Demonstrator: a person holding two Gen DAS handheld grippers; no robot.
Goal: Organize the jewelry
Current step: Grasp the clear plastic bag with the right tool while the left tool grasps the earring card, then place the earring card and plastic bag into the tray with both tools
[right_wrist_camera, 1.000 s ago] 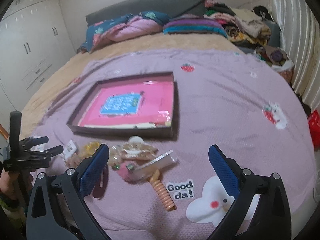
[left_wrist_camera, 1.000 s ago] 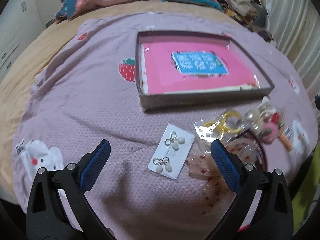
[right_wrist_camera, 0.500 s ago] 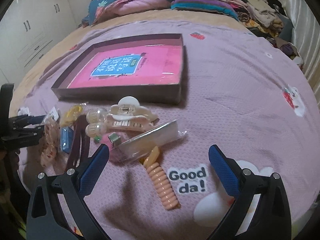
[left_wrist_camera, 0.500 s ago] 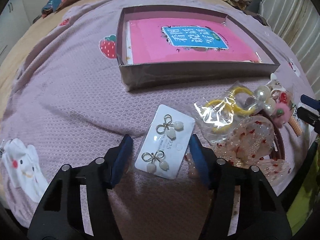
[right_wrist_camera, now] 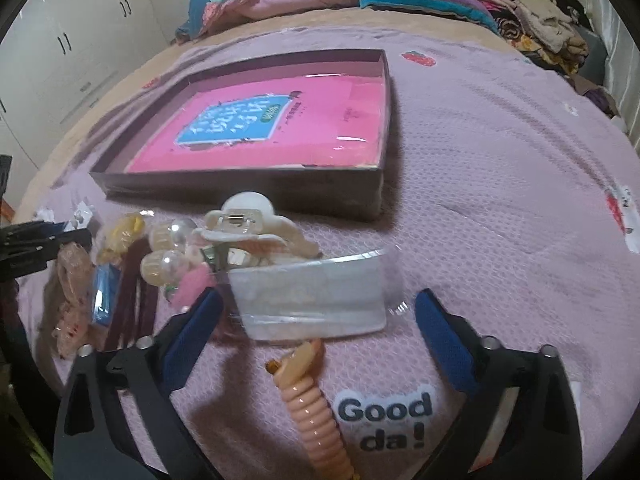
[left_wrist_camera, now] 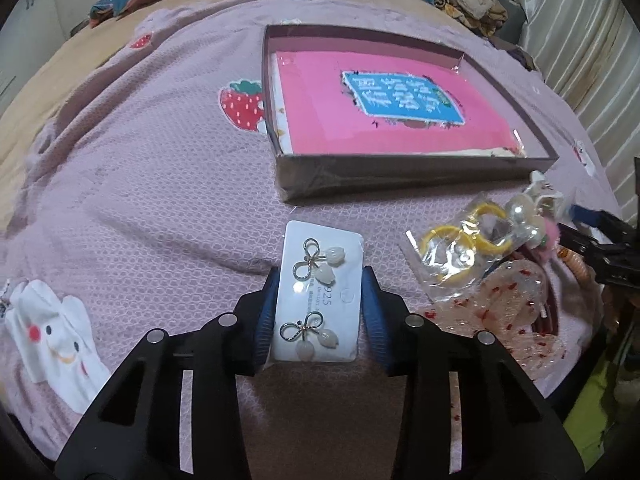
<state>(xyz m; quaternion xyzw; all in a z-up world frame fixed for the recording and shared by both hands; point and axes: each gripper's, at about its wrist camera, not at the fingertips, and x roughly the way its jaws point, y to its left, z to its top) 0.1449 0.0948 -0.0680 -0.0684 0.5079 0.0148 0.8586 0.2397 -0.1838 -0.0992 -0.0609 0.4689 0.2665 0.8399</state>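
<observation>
Your left gripper (left_wrist_camera: 318, 312): ribbed blue pads, jaws just closing, now flanking glossy white earring card (left_wrist_camera: 321, 295); contact with card edges cannot be told. Card flat on waffle-knit pink blanket (left_wrist_camera: 152, 184), bearing two wire-bow earrings with pearly drops.

Your right gripper (right_wrist_camera: 318, 338): jaws wide, closing slightly, straddling clear rectangular plastic packet (right_wrist_camera: 310, 300) without touching. Peach spiral hair tie (right_wrist_camera: 314, 412) below it. Shallow dark cardboard box (right_wrist_camera: 248, 188) beyond, pink book inside.
</observation>
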